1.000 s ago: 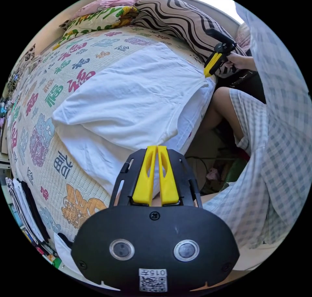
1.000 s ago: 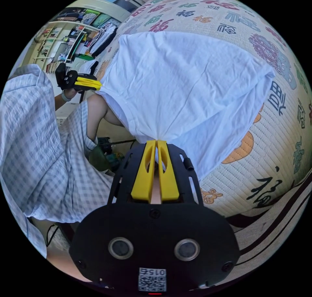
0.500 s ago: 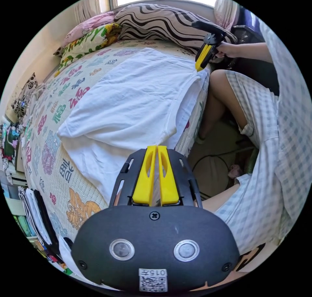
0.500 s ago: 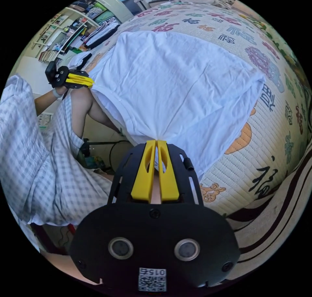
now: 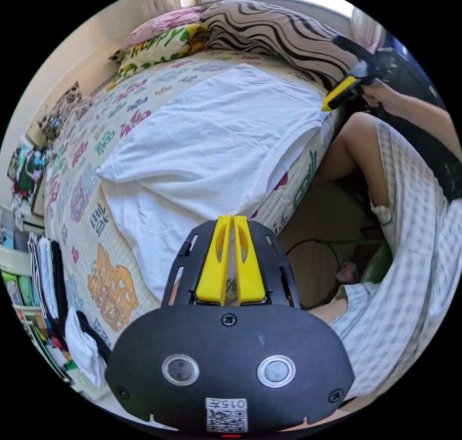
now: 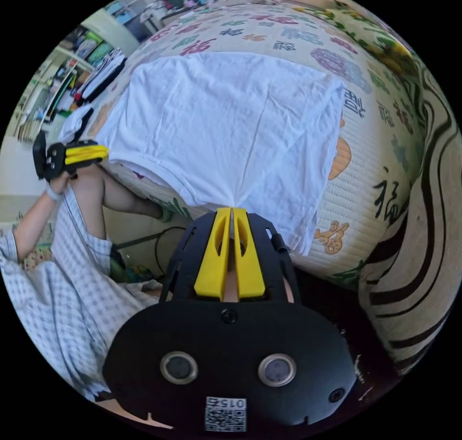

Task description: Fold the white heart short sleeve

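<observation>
white cotton, thin and soft, that is how the shirt (image 5: 207, 136) looks to me, lying spread on the bed (image 5: 110, 122) with its lower edge hanging a little over the side near the person's knees. it is light and limp, so i judge it will sag and wrinkle between two holds and will not keep a shape by itself; no part is stiff or fragile. best places to take it are the corners of the hem, where the stitched edge gives some thickness.

left gripper (image 5: 233, 218) has its yellow jaws nearly together, and a pinch of the white cloth goes in between them at one hem corner. right gripper (image 6: 232, 211) is the same, jaws narrow with the cloth gathered into a point at the other hem corner. each one is seen also from the other camera, at the far end of the hem.

cloth has small creases and one layer is folded under at the far side, making a straight edge. bed cover is a woven mat, pale with coloured characters, a bit ribbed. a pillow (image 5: 284, 31) with black and cream wavy stripes lies at the head, beside a flowery one. the person wears a pale checked garment
</observation>
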Demonstrator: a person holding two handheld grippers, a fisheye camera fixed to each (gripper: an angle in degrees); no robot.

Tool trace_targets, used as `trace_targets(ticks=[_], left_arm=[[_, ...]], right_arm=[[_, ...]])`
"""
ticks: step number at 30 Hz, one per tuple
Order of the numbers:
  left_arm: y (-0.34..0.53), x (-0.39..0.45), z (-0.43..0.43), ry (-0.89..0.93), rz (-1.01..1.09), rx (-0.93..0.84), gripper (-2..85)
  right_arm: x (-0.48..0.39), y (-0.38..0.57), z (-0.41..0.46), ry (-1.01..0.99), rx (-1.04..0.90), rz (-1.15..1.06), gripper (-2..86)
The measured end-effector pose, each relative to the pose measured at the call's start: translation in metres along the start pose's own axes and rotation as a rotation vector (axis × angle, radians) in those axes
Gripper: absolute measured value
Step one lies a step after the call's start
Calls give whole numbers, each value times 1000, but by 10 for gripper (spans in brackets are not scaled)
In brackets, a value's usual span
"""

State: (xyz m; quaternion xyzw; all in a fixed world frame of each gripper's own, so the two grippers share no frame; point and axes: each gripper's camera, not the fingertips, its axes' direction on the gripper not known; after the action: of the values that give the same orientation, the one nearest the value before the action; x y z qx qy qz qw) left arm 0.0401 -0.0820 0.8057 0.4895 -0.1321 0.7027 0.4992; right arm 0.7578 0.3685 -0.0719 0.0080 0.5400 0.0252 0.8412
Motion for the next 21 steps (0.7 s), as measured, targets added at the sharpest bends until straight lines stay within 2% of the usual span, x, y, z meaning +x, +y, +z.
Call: trace_targets(ticks=[4,8,11,13,16,20,21], left_arm=[[1,-19,-11,33,-133,-55,-4],[6,-43,-31,6,-208,-82,-3],[13,-75,-65,63,-296,7,2],[10,-97,-93,158,-331,132,10],[-6,-111,-108,190,-352,194,20],[-27,-120,-88,162,-338,81,25],[-30,-124,-75,156,-328,1,25]], right_arm=[[12,26,5,-81,69,145,-5],[13,38,-2,-84,118,139,-5],[8,34,-8,-29,130,58,-5],[4,24,-7,4,158,29,-5],[-1,7,9,-13,159,-26,-5],[-6,-11,44,59,27,-77,-5],[-7,-14,57,91,-30,-112,-5]])
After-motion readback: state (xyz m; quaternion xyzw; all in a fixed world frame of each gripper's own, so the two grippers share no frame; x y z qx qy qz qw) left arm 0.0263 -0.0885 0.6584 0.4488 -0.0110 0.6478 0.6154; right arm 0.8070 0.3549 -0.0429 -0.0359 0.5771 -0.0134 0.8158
